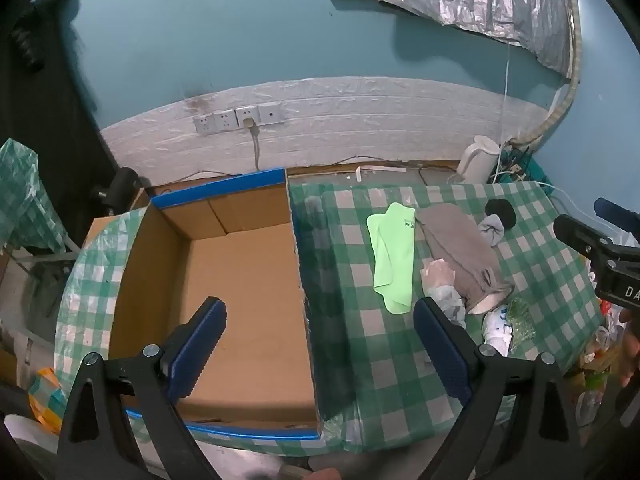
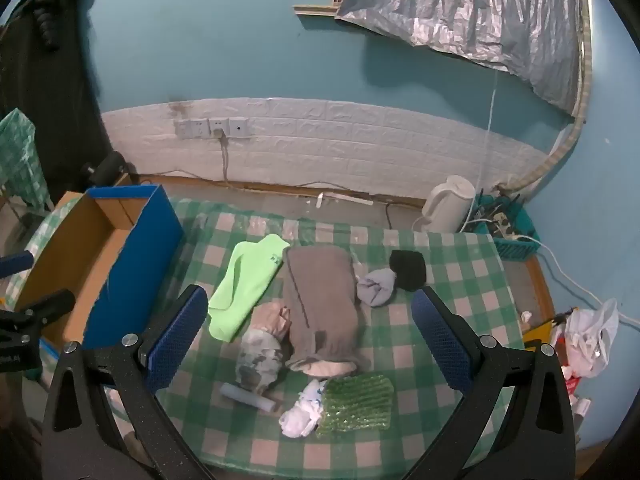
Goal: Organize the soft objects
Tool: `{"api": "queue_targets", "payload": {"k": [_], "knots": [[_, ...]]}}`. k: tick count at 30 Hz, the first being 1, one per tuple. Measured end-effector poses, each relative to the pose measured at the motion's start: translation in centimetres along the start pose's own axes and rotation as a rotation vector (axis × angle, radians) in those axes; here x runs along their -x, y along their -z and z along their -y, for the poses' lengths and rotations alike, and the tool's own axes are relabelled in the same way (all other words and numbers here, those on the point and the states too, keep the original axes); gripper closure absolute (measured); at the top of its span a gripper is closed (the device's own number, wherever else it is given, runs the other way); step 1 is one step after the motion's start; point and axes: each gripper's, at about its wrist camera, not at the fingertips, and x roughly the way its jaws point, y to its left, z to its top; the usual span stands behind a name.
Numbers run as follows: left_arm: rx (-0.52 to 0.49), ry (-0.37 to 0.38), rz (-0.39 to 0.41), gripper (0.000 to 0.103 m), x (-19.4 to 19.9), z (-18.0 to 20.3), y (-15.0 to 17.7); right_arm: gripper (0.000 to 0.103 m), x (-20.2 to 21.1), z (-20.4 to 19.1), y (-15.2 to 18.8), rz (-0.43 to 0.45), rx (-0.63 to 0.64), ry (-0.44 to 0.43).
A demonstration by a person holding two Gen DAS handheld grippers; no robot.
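Observation:
An empty cardboard box (image 1: 240, 272) with blue edges sits at the left of the green checked table (image 1: 380, 360); it also shows in the right wrist view (image 2: 100, 256). Soft things lie in a pile: a lime green cloth (image 2: 244, 288), a grey towel (image 2: 320, 308), a pale blue sock (image 2: 376, 286), a black sock (image 2: 408, 268), a patterned cloth (image 2: 258, 356), a white cloth (image 2: 302, 412) and a green bubble-wrap pad (image 2: 356, 404). My left gripper (image 1: 320, 344) is open above the box's right wall. My right gripper (image 2: 312, 340) is open above the pile, holding nothing.
A white kettle (image 2: 448, 204) and a teal basket (image 2: 508, 236) of cables stand at the back right. A white plastic bag (image 2: 588, 336) lies off the table's right edge. A small white roll (image 2: 248, 396) lies by the pile. Wall sockets (image 2: 212, 128) sit behind.

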Motion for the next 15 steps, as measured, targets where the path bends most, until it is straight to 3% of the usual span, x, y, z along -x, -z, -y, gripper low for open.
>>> {"api": "queue_targets", "payload": {"k": [15], "knots": [[-0.019,-0.015,0.021,0.007,-0.04,0.36,0.38,0.002,-0.25,-0.04,0.29,-0.002,-0.004,-0.002]]}}
